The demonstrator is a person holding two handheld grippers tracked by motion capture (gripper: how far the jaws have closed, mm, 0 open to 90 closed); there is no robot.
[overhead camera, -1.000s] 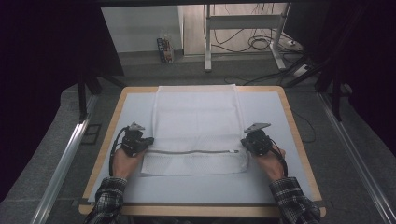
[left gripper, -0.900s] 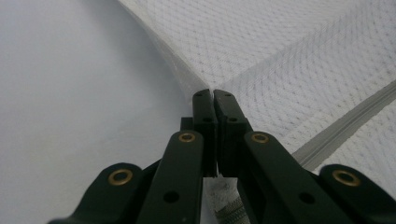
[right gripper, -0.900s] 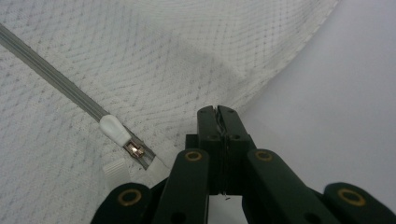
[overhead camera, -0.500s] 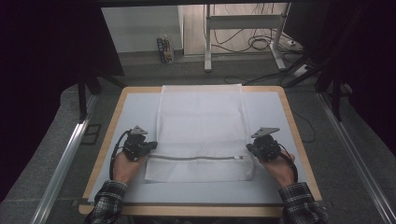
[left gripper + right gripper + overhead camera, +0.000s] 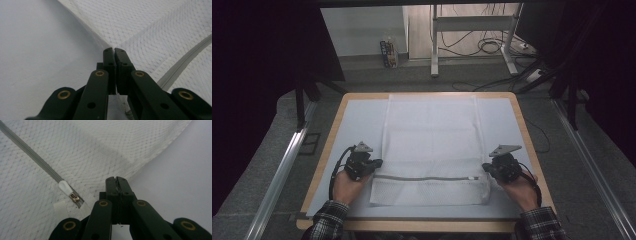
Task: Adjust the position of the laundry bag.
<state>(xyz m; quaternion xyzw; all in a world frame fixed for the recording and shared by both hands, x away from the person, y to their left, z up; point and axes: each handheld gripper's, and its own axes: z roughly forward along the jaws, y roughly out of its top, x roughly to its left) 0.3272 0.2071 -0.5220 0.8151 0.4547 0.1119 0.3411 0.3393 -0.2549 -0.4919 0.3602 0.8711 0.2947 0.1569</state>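
Observation:
A white mesh laundry bag (image 5: 429, 140) lies flat along the middle of the table, with a grey zipper (image 5: 427, 177) running across its near end. My left gripper (image 5: 374, 163) is shut on the bag's left edge just above the zipper, and in the left gripper view (image 5: 114, 50) the mesh (image 5: 155, 27) lifts away from the closed tips. My right gripper (image 5: 484, 167) is shut on the bag's right edge at the zipper's end. The right gripper view (image 5: 116, 178) shows the white zipper pull (image 5: 65, 187) just left of the closed jaws.
A pale mat (image 5: 357, 117) covers the wooden table (image 5: 526, 135), with bare strips on both sides of the bag. Beyond the far edge are a metal stand (image 5: 434, 45) and cables (image 5: 492, 47) on the floor. A rail (image 5: 282, 170) runs along the left.
Both grippers have moved toward the near edge of the table and drawn the bag's zipper end along. The bag now lies longer and flatter.

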